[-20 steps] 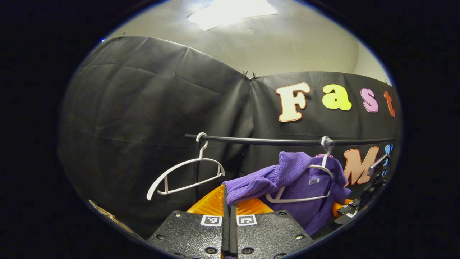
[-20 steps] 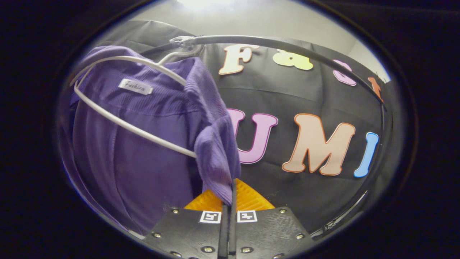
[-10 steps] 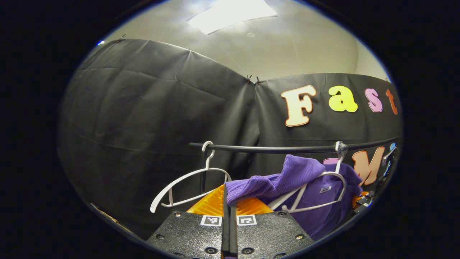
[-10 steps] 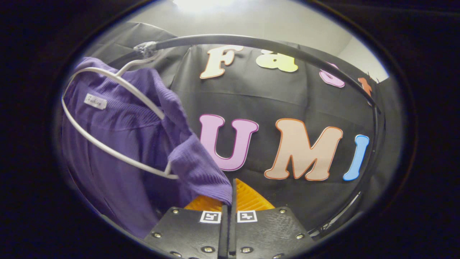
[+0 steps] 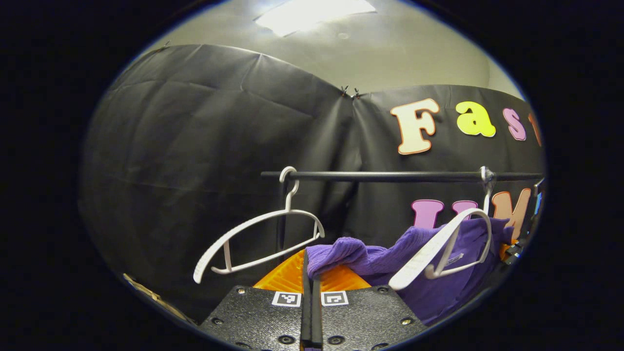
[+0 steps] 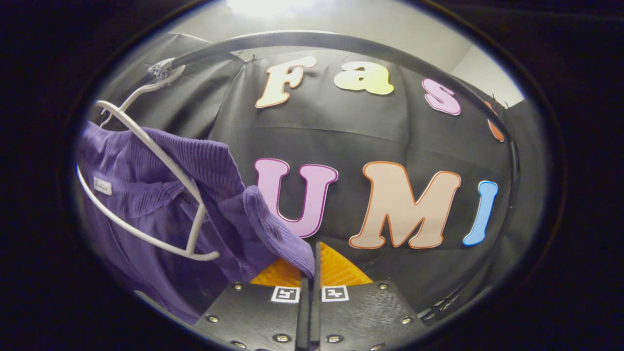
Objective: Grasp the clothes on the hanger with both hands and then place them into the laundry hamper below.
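Left tool (image 5: pixel 310 265) clamped on one end of purple ribbed knit garment (image 5: pixel 429 273); right tool (image 6: pixel 310 263) clamped on other end (image 6: pixel 214 165). Garment draped across white plastic hanger (image 5: pixel 441 248), hooked on black metal rail (image 5: pixel 390 176). Bare white hanger (image 5: pixel 258 239) hung further left.

Recording booth, black cloth wall (image 5: pixel 204 136), black clothes rail (image 5: pixel 390 176), white hangers (image 5: pixel 253 239), ceiling light (image 5: pixel 312 12)

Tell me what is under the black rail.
From the black rail hang an empty white hanger and a second hanger, with the purple garment sliding off it. The hamper below cannot be seen.
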The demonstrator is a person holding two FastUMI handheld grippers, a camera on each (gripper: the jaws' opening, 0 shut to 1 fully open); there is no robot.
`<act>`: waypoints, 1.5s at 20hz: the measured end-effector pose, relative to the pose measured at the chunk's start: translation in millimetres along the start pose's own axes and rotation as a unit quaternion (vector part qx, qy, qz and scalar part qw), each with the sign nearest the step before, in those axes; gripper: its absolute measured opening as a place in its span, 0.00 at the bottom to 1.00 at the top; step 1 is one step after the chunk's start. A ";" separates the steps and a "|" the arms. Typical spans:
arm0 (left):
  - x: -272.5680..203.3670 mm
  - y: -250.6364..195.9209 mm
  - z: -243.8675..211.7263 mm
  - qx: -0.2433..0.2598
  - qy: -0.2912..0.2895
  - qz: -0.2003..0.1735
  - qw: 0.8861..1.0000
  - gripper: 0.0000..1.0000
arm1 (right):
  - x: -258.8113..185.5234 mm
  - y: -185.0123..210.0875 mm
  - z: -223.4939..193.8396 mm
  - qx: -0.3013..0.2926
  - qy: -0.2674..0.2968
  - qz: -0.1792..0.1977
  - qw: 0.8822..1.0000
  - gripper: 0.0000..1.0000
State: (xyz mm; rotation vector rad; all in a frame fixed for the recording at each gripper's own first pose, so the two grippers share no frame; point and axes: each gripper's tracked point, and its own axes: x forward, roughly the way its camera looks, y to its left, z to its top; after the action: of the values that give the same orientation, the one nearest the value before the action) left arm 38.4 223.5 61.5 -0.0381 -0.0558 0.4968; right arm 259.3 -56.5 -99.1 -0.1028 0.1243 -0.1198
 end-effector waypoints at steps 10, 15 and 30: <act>0.2 -1.4 -51.7 0.016 0.051 0.011 0.998 0.01 | 8.1 6.3 -49.1 0.000 0.051 0.010 0.999 0.02; -4.2 -0.1 -61.3 0.026 0.061 0.011 0.998 0.01 | 2.8 5.4 -67.2 0.002 0.067 0.009 0.998 0.02; -37.2 -21.3 -96.3 0.074 0.085 -0.025 0.993 0.03 | -52.3 48.9 -109.4 0.019 0.111 0.063 0.992 0.02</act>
State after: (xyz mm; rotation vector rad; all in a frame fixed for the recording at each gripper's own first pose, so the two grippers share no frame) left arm 21.9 184.8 -35.1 0.0670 0.1463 0.4447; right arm 199.1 -11.9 -206.3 -0.0432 0.3497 -0.0078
